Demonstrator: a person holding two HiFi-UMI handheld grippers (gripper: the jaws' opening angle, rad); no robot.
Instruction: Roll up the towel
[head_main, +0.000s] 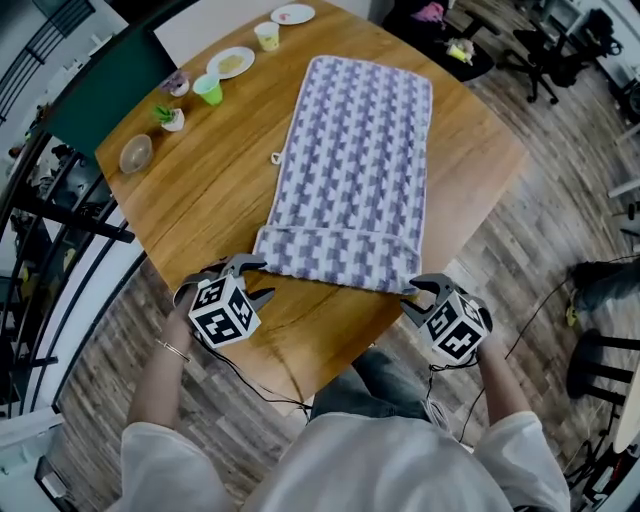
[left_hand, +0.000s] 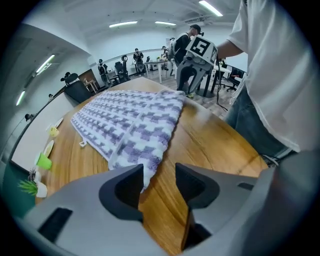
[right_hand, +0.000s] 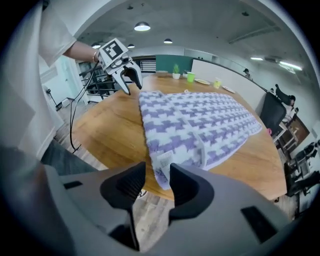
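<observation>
Left gripper (head_main: 255, 280) sits at the towel's (head_main: 355, 160) near-left corner, jaws parted a modest way; bare table (head_main: 210, 200) shows in the gap and the corner just meets one jaw. Right gripper (head_main: 415, 298) is over at the near-right corner, jaws narrowly apart, and the labelled corner pokes between them, with daylight on one side. The towel lies flat along the table, its near end folded over once. A plate (head_main: 231, 62) and a green cup (head_main: 208, 90) stand well off at the far-left edge.
</observation>
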